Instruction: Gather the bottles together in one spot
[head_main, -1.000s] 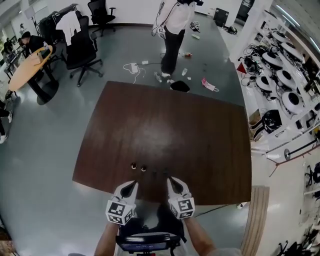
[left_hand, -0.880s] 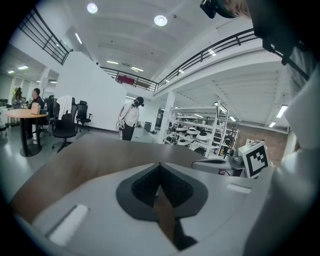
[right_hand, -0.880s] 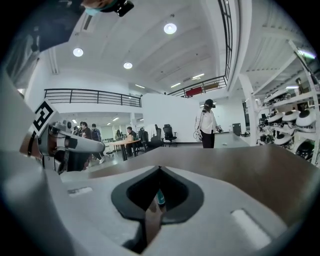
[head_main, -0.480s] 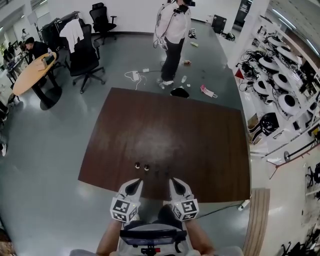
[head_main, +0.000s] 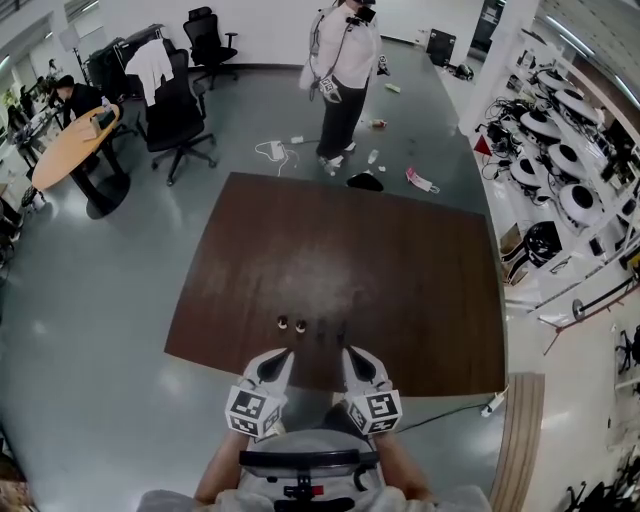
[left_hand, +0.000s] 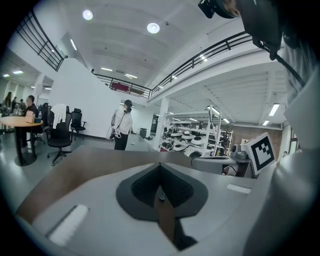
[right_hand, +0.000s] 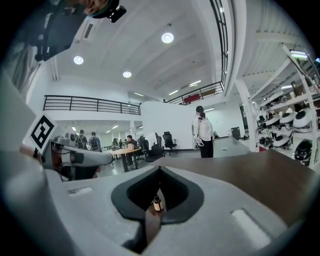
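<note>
Near the front edge of the brown counter (head_main: 400, 260), the bottles (head_main: 300, 324) stand in one short row that runs left to right, each close beside its neighbour. Two pale-capped bottles (head_main: 283, 322) are at the left end, and what look like two darker bottles (head_main: 331, 327) are at the right, though these are too small in the head view to count with confidence. Both tools hang on the person's side of the row, just short of it, and point forward and slightly down. The left tool (head_main: 278, 356) lines up with the pale-capped end and the right tool (head_main: 352, 354) with the darker end, so the row lies straight ahead of the pair and spans the gap between them. Each tool's jaws are together and clamp nothing. In the right gripper view a small amber bottle (right_hand: 157, 202) shows through the slit under the tips, upright on the counter and clearly beyond them. The left gripper view shows a tiny bottle top (left_hand: 160, 198) in the same way. A row this tight fits either bottles already brought to one spot or a group whose last gaps are yet to be closed — one moment does not settle which. By my judgement, the bottles' long axes are upright, so each end belongs to the tool facing it.
</note>
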